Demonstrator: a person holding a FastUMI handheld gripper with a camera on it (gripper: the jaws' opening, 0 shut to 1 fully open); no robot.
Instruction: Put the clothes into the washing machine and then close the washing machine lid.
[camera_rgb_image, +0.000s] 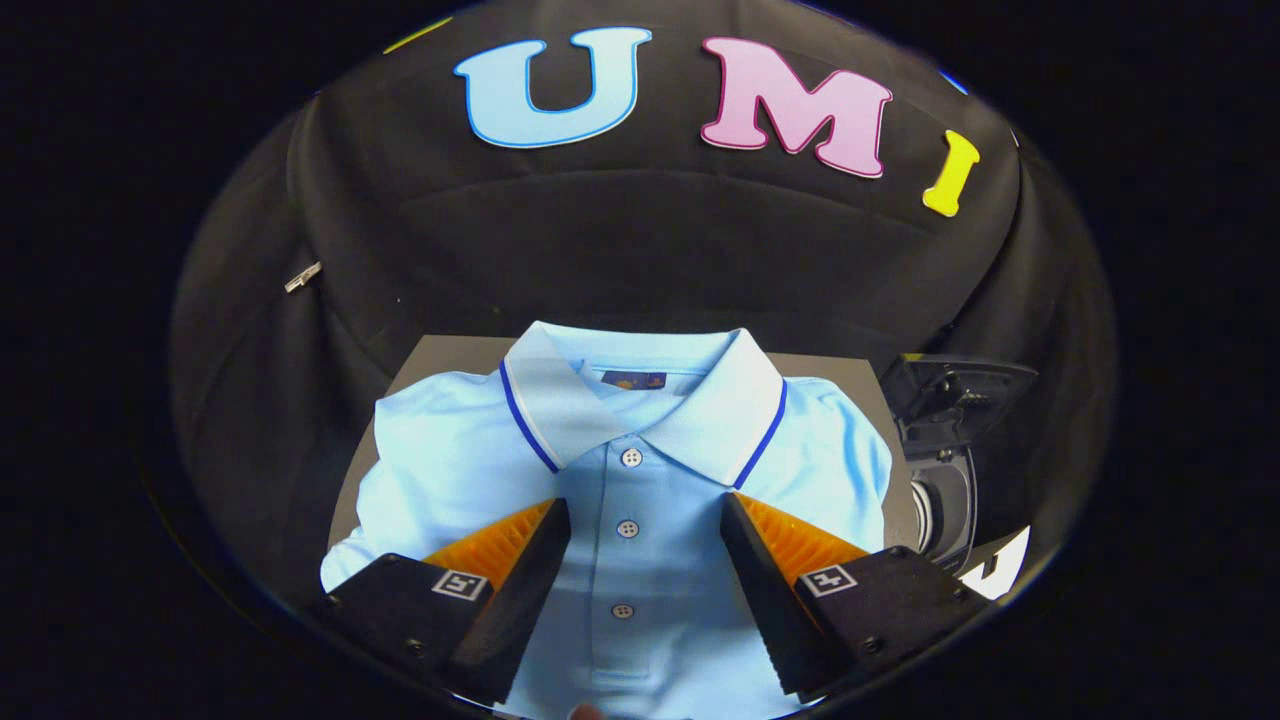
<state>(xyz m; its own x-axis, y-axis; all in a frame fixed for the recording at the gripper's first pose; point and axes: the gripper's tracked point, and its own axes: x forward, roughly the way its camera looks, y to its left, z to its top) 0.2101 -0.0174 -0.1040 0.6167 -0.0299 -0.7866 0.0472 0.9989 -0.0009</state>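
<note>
A folded light blue polo shirt (640, 470) with a white collar edged in dark blue lies flat on a grey table (440, 355). My gripper (645, 512) hovers over the shirt's button placket, open, with the buttons showing in the wide gap between the two fingers (520, 560). Neither finger presses on the cloth. To the right of the shirt, beside the table, stands the washing machine (950, 480), dark, with its lid (960, 395) raised and its round opening partly showing.
Black cloth walls close in the booth behind and to the left of the table. A small metal clip (302, 277) hangs on the left wall. The table's bare rim shows just behind the collar.
</note>
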